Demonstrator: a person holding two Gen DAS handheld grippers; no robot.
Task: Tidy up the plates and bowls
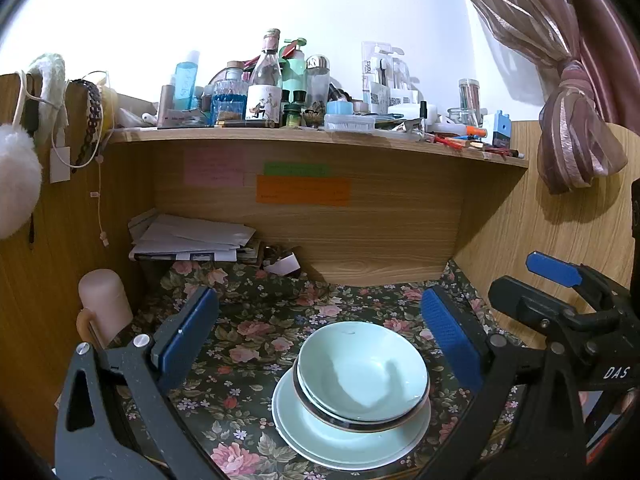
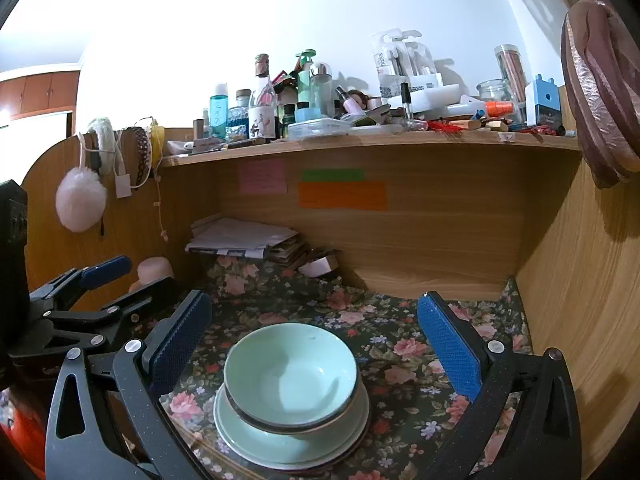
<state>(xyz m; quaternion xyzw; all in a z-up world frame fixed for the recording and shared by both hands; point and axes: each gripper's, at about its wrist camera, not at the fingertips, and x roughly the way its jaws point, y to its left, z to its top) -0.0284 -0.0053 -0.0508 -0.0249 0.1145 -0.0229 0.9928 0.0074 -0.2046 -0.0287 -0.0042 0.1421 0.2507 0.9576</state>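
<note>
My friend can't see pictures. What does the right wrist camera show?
A stack of pale green bowls sits on pale green plates on a flowery tablecloth, between the open blue-padded fingers of the right gripper. The left gripper waits at the left, and a crowded wooden shelf of bottles runs behind.

We see pale green bowls nested upright (dark-rimmed); they sit stacked on matching plates, all on the floral cloth.
</note>
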